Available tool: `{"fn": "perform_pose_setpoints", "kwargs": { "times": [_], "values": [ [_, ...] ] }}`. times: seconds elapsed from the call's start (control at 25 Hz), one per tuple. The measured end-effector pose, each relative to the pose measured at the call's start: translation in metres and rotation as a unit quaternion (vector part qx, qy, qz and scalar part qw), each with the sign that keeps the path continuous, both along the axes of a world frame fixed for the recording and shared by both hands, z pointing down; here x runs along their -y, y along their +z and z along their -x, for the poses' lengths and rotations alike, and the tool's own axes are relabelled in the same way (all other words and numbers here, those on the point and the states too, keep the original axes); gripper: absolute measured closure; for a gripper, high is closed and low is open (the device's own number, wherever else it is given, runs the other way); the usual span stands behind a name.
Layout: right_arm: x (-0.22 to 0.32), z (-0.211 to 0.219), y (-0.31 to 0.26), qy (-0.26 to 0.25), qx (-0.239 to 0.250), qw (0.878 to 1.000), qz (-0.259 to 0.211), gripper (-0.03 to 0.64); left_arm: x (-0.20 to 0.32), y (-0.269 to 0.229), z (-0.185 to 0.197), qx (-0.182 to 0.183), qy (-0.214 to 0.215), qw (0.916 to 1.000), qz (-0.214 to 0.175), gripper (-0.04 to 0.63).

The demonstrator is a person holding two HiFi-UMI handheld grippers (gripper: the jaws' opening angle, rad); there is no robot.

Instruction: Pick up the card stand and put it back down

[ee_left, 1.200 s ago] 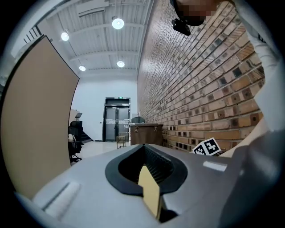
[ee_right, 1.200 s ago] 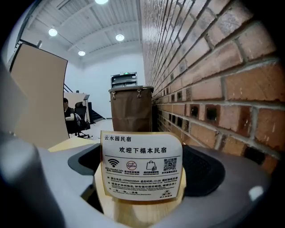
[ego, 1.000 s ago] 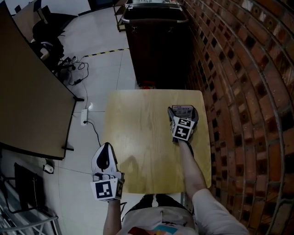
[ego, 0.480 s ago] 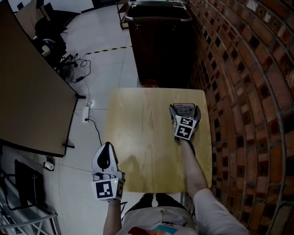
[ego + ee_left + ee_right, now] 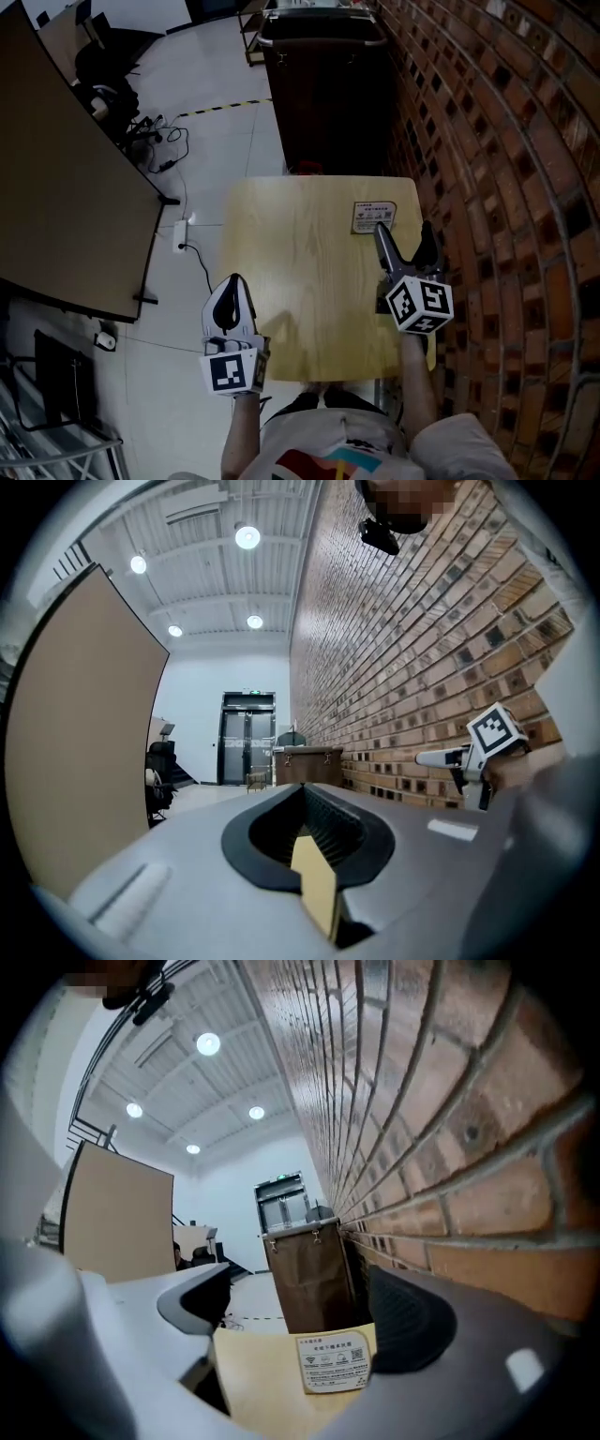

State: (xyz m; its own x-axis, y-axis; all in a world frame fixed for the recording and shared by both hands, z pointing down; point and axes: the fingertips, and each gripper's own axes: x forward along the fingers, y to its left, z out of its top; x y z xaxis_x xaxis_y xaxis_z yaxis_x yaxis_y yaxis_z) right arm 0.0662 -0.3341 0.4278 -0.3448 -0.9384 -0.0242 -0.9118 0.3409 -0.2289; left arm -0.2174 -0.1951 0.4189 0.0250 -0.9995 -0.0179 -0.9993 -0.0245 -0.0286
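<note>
The left gripper (image 5: 233, 284) is hanging nearest the person, off the near-left corner of the wooden table (image 5: 300, 262). Its jaws are lying pressed together with nothing between them.

The right gripper (image 5: 404, 232) is hovering farther in, over the table's right side, close to the brick wall (image 5: 506, 187). Its jaws are standing apart and are closing, and the gap between them is holding no object, only bare tabletop below.

The card stand (image 5: 374, 217) is lying just beyond the right gripper's fingertips, on the far-right part of the table. It is sitting a little to the left of the line that the jaws are pointing along, and its near edge is coming close to the left fingertip. In the right gripper view the stand is showing low between the two jaws but ahead of them, with its printed face turned toward the camera, and the pads are not touching it.

Past the table's far edge a dark brown cabinet (image 5: 323, 94) is standing against the wall. A large partition board (image 5: 56, 187) is filling the left side.
</note>
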Motion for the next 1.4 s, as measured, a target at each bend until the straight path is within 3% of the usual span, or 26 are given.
{"fn": "perform_pose_setpoints", "kwargs": {
  "times": [0.24, 0.32, 0.36, 0.44, 0.56, 1.16, 1.4],
  "values": [
    [-0.104, -0.017, -0.061, -0.004, 0.037, 0.999, -0.029, 0.232, -0.009, -0.022, -0.020, 0.002, 0.021, 0.9993, -0.029, 0.595],
    [-0.129, -0.020, -0.066, -0.005, 0.026, 0.999, -0.031, 0.294, -0.014, -0.027, -0.025, -0.001, 0.025, 0.9990, -0.036, 0.595],
    [-0.137, -0.021, -0.063, -0.007, 0.022, 0.999, -0.027, 0.370, -0.016, -0.029, -0.028, 0.000, 0.029, 0.9988, -0.039, 0.595],
    [-0.148, -0.015, -0.056, -0.028, 0.034, 0.999, -0.015, 0.609, -0.019, -0.035, -0.033, 0.004, 0.038, 0.9982, -0.045, 0.595],
    [-0.156, -0.004, -0.055, -0.061, 0.062, 0.996, -0.011, 0.611, -0.023, -0.045, -0.041, 0.007, 0.049, 0.9971, -0.058, 0.595],
    [-0.156, 0.000, -0.048, -0.042, -0.003, 0.999, -0.008, 0.611, -0.038, -0.051, -0.054, 0.002, 0.072, 0.9954, -0.063, 0.595],
    [-0.153, -0.002, -0.043, -0.036, -0.001, 0.999, -0.005, 0.611, -0.039, -0.052, -0.055, 0.002, 0.075, 0.9952, -0.063, 0.595]
  ]
}}
